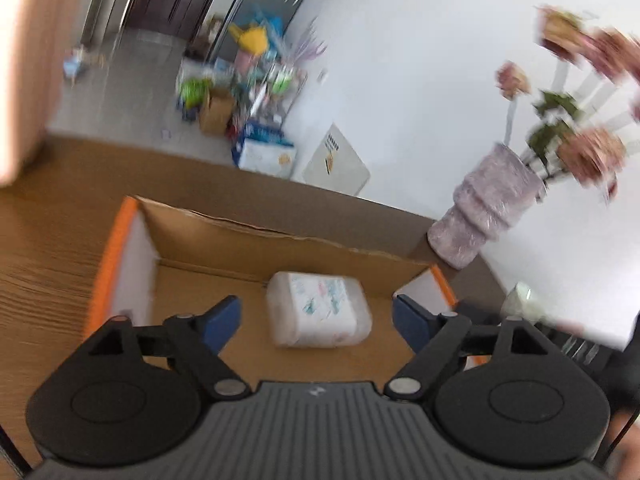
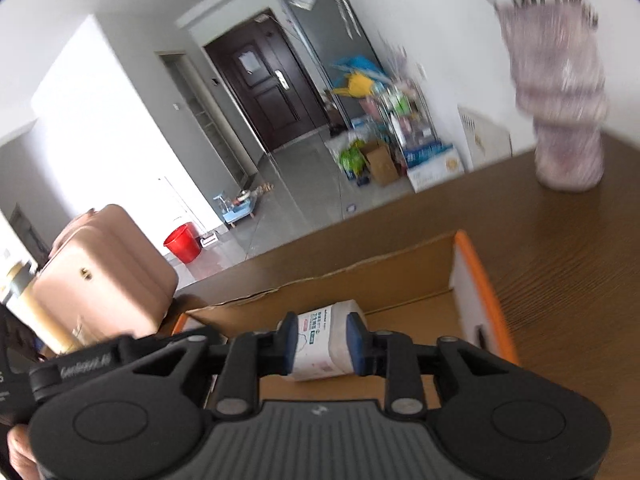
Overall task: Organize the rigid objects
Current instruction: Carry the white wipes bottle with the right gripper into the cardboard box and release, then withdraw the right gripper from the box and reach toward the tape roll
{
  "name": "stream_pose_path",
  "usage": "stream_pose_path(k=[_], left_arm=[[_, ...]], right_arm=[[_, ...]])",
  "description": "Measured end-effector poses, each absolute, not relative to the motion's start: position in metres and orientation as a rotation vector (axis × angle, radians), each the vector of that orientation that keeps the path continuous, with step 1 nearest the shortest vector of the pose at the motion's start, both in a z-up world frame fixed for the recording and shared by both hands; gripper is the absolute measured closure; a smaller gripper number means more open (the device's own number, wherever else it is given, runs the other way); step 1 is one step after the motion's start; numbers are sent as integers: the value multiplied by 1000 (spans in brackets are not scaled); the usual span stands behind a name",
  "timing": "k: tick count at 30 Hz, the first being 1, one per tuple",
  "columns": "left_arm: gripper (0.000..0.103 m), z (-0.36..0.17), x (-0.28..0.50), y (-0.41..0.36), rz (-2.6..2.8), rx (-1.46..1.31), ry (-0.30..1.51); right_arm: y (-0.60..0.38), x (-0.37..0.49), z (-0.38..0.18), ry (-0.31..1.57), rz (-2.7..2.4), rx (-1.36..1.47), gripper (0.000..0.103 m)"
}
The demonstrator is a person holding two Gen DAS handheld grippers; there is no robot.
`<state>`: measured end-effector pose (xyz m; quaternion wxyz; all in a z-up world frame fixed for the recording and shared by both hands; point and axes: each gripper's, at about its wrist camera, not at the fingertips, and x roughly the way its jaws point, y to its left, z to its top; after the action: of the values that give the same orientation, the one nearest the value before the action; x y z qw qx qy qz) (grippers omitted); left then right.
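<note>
Right gripper | clenched on white printed wipes packet, held inside open orange-edged cardboard box | left gripper | released, nothing held, above same packet | progress judged: packet in box, release pending; other items not seen.

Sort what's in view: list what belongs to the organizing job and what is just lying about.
Job:
- wipes pack, between the right claw's fingers
- cardboard box
- left claw, open over the box

Lying about:
- flower vase
- pink suitcase
- red bucket
- floor clutter
</note>
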<state>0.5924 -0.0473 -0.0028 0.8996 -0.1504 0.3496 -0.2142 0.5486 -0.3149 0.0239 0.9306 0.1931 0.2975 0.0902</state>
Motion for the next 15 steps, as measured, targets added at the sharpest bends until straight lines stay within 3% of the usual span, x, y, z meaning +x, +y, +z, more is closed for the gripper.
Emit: stream_pose_path(k=[2,7,15], left_arm=[[19,7,564,-44,-422,-215,679],[10,21,483,-17,-374,-137,614],[0,18,331,14,-329,-96,472]], right_arm=[[-317,520,36,588,186,335,66],[-320,434,53,537,176,203,39],[-321,305,38,509,157,179,28]])
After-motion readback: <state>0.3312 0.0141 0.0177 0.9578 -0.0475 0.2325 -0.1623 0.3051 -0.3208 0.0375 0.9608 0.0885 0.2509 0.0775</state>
